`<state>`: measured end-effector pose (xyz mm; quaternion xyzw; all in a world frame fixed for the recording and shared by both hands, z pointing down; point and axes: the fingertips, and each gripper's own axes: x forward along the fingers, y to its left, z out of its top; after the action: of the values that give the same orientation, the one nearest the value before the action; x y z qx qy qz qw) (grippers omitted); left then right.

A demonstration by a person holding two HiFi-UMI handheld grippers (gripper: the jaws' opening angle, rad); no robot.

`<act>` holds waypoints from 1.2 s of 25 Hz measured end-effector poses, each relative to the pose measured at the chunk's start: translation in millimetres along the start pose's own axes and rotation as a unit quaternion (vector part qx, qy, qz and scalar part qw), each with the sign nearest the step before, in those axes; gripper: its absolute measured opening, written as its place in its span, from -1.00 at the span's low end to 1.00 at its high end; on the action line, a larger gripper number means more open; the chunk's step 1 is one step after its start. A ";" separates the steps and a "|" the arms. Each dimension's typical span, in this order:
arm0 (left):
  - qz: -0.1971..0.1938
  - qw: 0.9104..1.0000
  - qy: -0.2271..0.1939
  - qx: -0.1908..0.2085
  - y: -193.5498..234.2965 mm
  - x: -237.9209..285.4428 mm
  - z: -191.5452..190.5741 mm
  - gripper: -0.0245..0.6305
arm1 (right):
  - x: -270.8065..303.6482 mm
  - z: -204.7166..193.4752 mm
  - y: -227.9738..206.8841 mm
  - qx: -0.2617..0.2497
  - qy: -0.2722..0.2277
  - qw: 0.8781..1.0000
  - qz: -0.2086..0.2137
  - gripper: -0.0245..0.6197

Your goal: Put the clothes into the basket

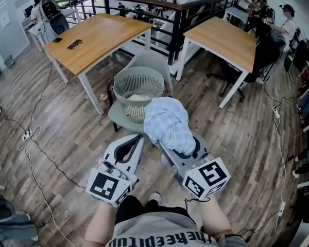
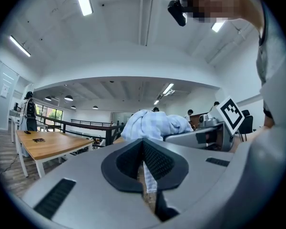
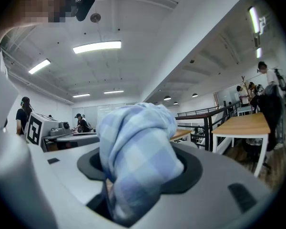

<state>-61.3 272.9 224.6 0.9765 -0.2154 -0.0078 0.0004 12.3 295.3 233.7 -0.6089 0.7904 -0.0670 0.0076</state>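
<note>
You're on the carry step: your right gripper (image 1: 170,152) is clamped on the bunched blue checked cloth (image 1: 167,121), your left gripper (image 1: 139,138) at its 9 o'clock has jaws together and empty, so next bring the cloth over the basket (image 1: 124,81) at 12 o'clock and let go

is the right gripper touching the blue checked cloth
Touching. The right gripper view shows the blue checked cloth bunched between the jaws of the right gripper, which are closed on the fabric.

Tally was two grippers (left gripper (image 1: 139,137), right gripper (image 1: 170,144)), one basket (image 1: 122,105), one blue checked garment (image 1: 167,122), two wooden tables (image 1: 100,35) (image 1: 224,40), one grey chair (image 1: 150,60).
</note>
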 end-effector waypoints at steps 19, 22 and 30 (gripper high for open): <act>-0.002 1.000 0.006 -0.005 24.4 22.9 -1.7 -0.88 | 30.5 2.5 -15.6 0.007 0.002 1.000 0.001 -0.07; -0.006 1.000 0.007 -0.007 36.2 27.8 -2.2 -0.88 | 42.6 3.9 -17.8 0.007 0.002 1.000 -0.004 -0.07; -0.016 1.000 0.007 -0.008 74.6 41.1 0.0 -0.88 | 81.6 11.3 -23.0 0.006 0.000 1.000 -0.013 -0.07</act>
<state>-55.4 188.0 224.3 0.9799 -0.1992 -0.0031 0.0092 14.4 209.8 230.8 -0.6188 0.7822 -0.0722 0.0104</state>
